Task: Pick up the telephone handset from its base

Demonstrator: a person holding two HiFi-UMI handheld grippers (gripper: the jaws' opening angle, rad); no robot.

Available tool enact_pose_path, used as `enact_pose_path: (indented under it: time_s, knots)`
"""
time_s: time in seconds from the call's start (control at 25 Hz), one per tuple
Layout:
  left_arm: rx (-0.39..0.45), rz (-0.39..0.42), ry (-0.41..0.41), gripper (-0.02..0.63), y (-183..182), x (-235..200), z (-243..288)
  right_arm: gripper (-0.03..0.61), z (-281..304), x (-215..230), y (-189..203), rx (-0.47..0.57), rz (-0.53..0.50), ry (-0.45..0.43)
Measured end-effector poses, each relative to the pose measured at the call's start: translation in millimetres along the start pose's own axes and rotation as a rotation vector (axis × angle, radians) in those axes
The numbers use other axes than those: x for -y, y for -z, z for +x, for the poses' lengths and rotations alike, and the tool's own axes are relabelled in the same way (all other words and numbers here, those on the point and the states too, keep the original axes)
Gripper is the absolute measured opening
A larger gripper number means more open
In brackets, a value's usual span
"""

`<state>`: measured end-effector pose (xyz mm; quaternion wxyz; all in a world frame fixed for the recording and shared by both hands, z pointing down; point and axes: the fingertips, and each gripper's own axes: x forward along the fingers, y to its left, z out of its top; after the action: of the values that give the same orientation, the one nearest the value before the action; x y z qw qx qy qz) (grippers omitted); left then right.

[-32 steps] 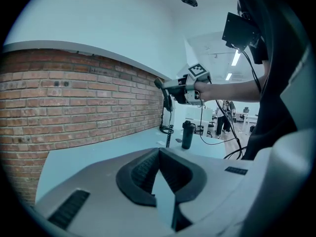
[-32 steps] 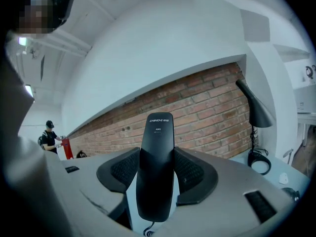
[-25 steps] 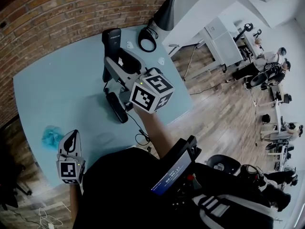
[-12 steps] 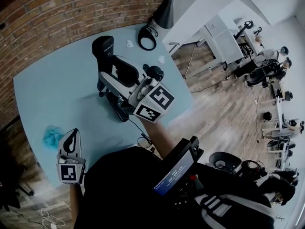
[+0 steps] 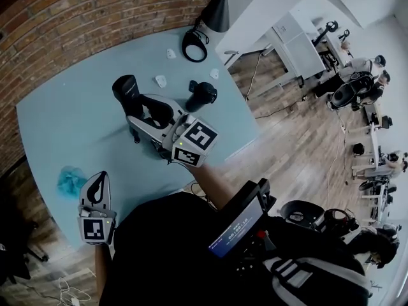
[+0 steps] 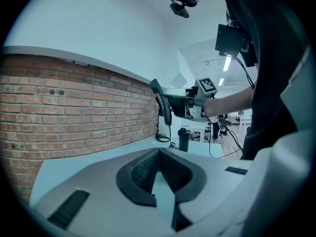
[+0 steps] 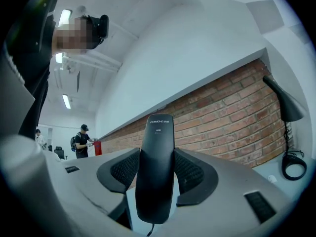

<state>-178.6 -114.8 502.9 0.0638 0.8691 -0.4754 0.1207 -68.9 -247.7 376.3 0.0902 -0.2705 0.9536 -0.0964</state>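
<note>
A black telephone handset (image 5: 124, 88) is held off the light blue table (image 5: 70, 126), its top end pointing up. My right gripper (image 5: 145, 107) is shut on it. In the right gripper view both pads press on the sides of the handset (image 7: 155, 167), and a cord leaves its lower end. The left gripper view shows the handset (image 6: 163, 105) in the air in front of the brick wall. My left gripper (image 5: 99, 178) stays low at the table's near left edge, shut, with nothing in it; its pads meet at the tips (image 6: 159, 154). The phone base is hidden under my right gripper.
A black cylindrical object (image 5: 203, 95) stands on the table right of the handset. A black lamp (image 5: 217, 11) with a ring-shaped foot (image 5: 194, 43) is at the far edge. A crumpled blue thing (image 5: 69, 180) lies near my left gripper. Small white bits (image 5: 160, 80) lie nearby.
My right gripper has carried the handset leftwards and lower, away from the far edge. The black cylindrical object it covered now shows. The left gripper has stayed in place.
</note>
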Motion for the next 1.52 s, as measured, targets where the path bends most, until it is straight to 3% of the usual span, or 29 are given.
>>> enact_pose_path:
  time_s: [0.36, 0.72, 1.2, 1.52]
  knots:
    - [0.007, 0.014, -0.02, 0.025, 1, 4, 2, 0.218, -14, -12, 39, -0.111, 0.037, -0.009]
    - [-0.007, 0.014, -0.041, 0.025, 6, 2, 2, 0.218, -26, -5, 86, -0.185, 0.122, 0.065]
    - [-0.036, -0.011, -0.049, 0.025, 19, 4, -3, 0.217, -58, 3, 157, -0.36, 0.17, 0.138]
    - [-0.036, -0.01, -0.047, 0.025, 27, 4, 0, 0.217, -66, 4, 172, -0.404, 0.176, 0.152]
